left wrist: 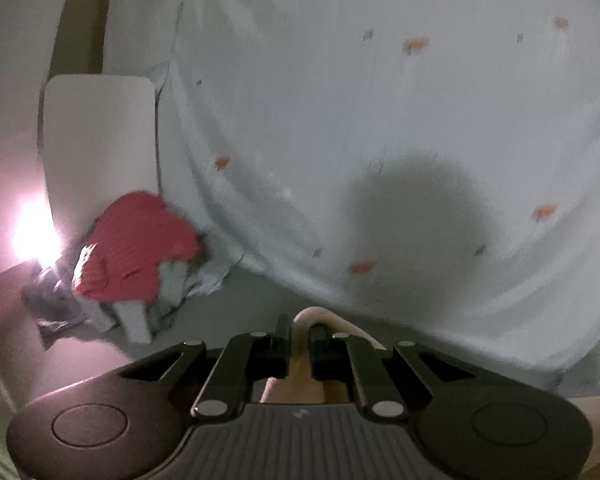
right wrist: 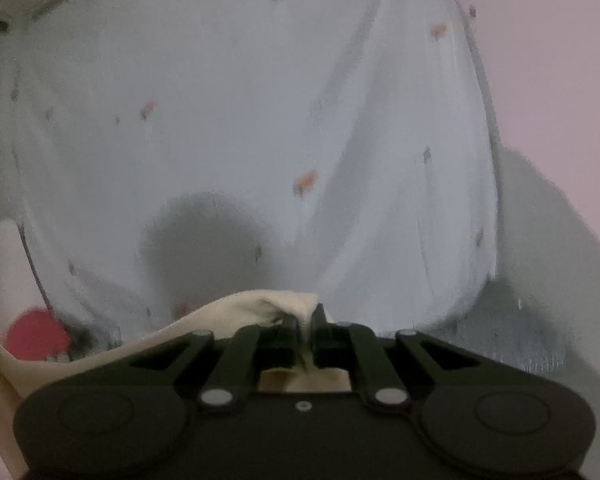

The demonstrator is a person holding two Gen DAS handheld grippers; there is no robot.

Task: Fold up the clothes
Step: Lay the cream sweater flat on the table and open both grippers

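a: what is filling most of your view?

b: a pale grey-white bed sheet dotted with small orange and dark marks is spreading across nearly everything in front of me, wrinkled and blurred. it is showing in the right wrist view too, with a long fold running up its right side.

a: and the pile off to the side?

b: in the left wrist view a heap of clothes topped by a red ribbed garment is lying at the left edge of the sheet, just beside a white rounded pillow. a bright glare is sitting left of the heap. in the right wrist view only a red patch is showing at the lower left.

a: where is the piece you are folding?

b: the cream-coloured cloth is hanging between my two tools. in the right wrist view it is trailing away to the lower left.

a: how are the grippers standing?

b: my left gripper is pinching narrowly on a rolled edge of the cream cloth. my right gripper is clamping tight on a bunched corner of it, the black fingers nearly meeting with fabric squeezed between them.
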